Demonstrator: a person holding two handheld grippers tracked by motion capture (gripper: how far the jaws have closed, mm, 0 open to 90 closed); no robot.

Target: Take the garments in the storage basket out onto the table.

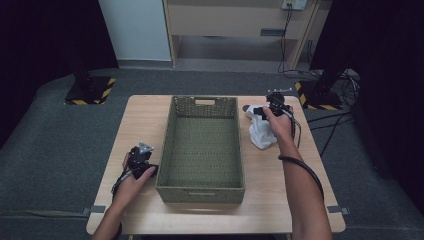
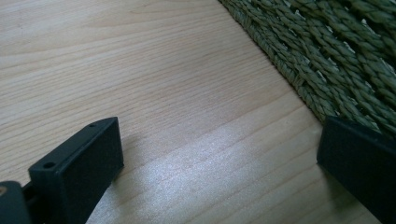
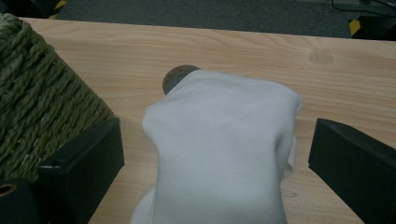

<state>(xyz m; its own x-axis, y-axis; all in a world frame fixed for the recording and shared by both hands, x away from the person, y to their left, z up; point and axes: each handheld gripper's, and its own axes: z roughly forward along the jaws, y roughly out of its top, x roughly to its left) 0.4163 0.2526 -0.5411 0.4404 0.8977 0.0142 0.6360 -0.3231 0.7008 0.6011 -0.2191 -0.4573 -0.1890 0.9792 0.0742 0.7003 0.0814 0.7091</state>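
Note:
A white cloth (image 1: 261,132) lies bunched on the wooden table (image 1: 145,115), just right of the green woven basket (image 1: 202,187). A brown round thing (image 3: 179,74) peeks out from under the cloth's far edge. My right gripper (image 3: 215,140) is open, its jaws straddling the cloth (image 3: 219,149) with a small gap on each side. From above, the right gripper (image 1: 257,112) sits at the cloth's far end. My left gripper (image 1: 147,165) rests low at the basket's front-left corner. It is open over bare wood (image 2: 187,93), and the left gripper (image 2: 219,140) holds nothing.
The basket (image 2: 327,56) has nothing in it and takes up the table's middle; its wall (image 3: 32,93) is close to my right gripper's left jaw. Beyond the table's far edge are grey carpet, stands with yellow-black bases (image 1: 90,92) and cables (image 1: 320,145).

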